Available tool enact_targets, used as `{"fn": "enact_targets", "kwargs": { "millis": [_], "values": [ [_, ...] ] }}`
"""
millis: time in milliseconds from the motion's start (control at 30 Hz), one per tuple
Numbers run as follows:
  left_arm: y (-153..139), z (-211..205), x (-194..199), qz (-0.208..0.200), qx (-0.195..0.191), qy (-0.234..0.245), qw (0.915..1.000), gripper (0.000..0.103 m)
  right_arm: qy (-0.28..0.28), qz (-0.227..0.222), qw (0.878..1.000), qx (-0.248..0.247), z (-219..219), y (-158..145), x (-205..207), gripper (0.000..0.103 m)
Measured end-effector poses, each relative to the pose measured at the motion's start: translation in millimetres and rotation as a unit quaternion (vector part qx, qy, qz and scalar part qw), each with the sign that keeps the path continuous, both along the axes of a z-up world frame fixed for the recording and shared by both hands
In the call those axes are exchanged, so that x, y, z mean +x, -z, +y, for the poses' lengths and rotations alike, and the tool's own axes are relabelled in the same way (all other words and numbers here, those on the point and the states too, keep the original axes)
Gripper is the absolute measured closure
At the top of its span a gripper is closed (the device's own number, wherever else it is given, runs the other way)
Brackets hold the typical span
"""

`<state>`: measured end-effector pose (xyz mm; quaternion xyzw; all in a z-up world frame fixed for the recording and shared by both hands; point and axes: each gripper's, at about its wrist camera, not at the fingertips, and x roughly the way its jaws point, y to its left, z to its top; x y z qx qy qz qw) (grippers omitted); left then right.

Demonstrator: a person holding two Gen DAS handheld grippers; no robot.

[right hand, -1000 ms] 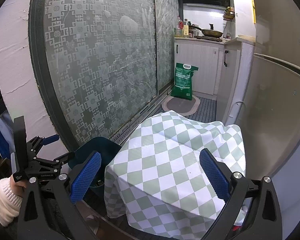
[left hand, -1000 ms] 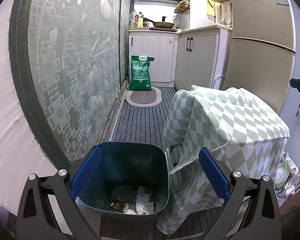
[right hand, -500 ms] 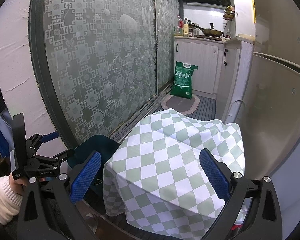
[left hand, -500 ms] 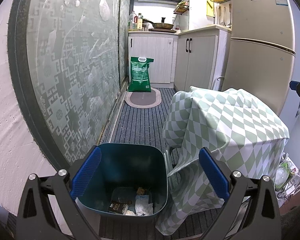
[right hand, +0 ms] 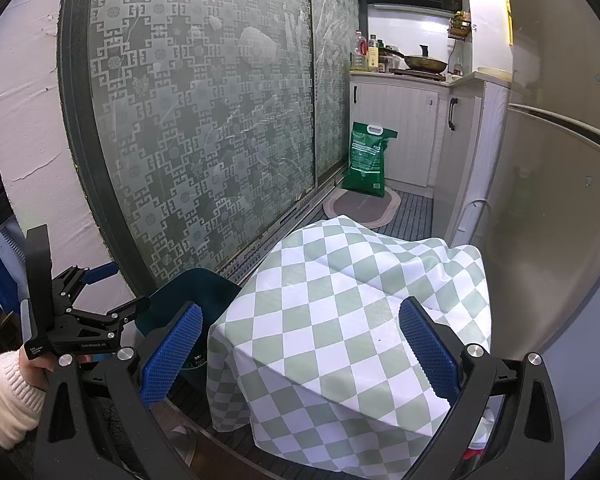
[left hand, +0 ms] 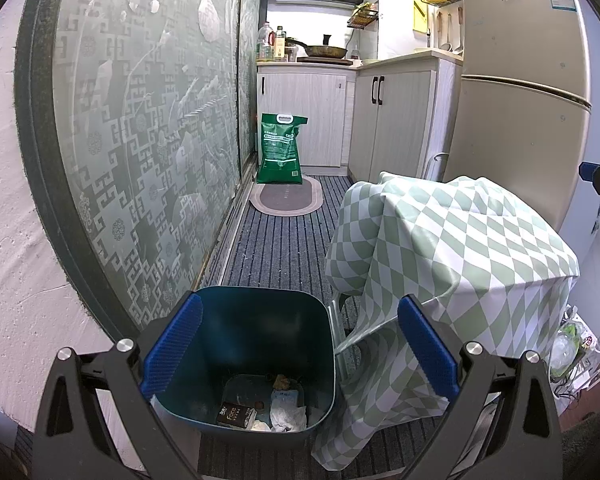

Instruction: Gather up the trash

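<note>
While both tools stand spread wide with nothing between their ribbed blue pads, the left gripper (left hand: 300, 356) hangs above a smooth, square-mouthed teal bin (left hand: 244, 300) on the floor. Crumpled white paper (left hand: 286, 412) and a small dark packet (left hand: 234, 416) lie at its bottom, below the pads. Just right of the bin, a glossy green-and-white checked cloth (right hand: 340, 312) drapes a boxy form under the right gripper (right hand: 300, 356); beyond runs ribbed grey matting (left hand: 284, 248).

I looked down a narrow kitchen. A frosted patterned sliding door (left hand: 152, 152) ran along the left, set in a rough white wall (left hand: 16, 248). Striped carpet (left hand: 284, 248) covered the floor, with an oval mat (left hand: 286, 200) before white cabinets (left hand: 308, 116). A beige fridge (left hand: 516, 92) stood right, a checked cloth (left hand: 460, 240) draped beside it.
</note>
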<state>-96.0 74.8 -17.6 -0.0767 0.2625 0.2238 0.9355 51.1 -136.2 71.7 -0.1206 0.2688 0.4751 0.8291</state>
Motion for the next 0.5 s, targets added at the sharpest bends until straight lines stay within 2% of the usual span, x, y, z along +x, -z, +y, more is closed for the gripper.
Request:
{"fn": "enact_targets", "kwargs": {
  "millis": [500],
  "values": [
    [0.1,0.1,-0.7,0.001,0.000,0.001,1.0000,0.003,-0.001,0.000,1.000,-0.001,-1.7,0.9,0.4,0.003]
  ]
}}
